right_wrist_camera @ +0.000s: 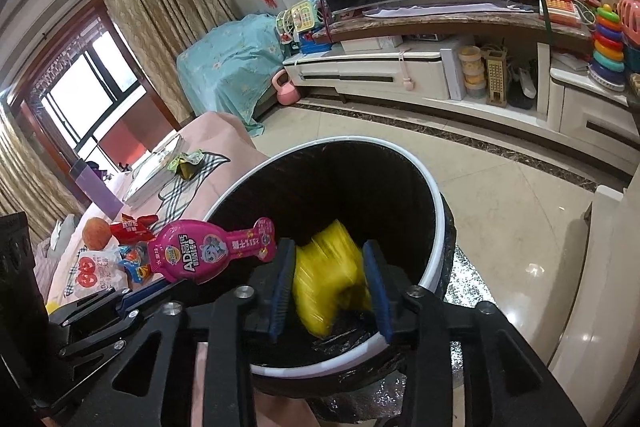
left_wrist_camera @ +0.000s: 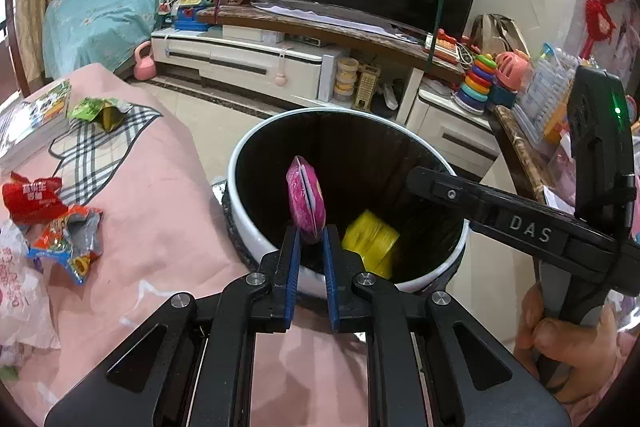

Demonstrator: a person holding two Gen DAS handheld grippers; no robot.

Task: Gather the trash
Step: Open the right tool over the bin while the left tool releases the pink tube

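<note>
The left gripper (left_wrist_camera: pixel 311 239) pinches a glossy pink bottle-shaped pouch (left_wrist_camera: pixel 306 199) by its edge, held above the round, white-rimmed bin (left_wrist_camera: pixel 256 143). The right gripper (right_wrist_camera: pixel 330 281) stands spread wide; between its blue ribbed pads (right_wrist_camera: pixel 280 291) a blurred crinkled yellow wrapper (right_wrist_camera: pixel 326 279) lies inside the bin's black liner.

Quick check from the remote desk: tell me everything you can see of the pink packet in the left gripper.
The pink packet is a flat, glossy, bottle-shaped pouch with a round body, a narrow neck, printed lettering and a cartoon face. The left gripper pinches its lower end, so it stands edge-on in the left wrist view, above the bin opening. Only the blue finger pads touch it. It looks sealed and uncrumpled.
</note>
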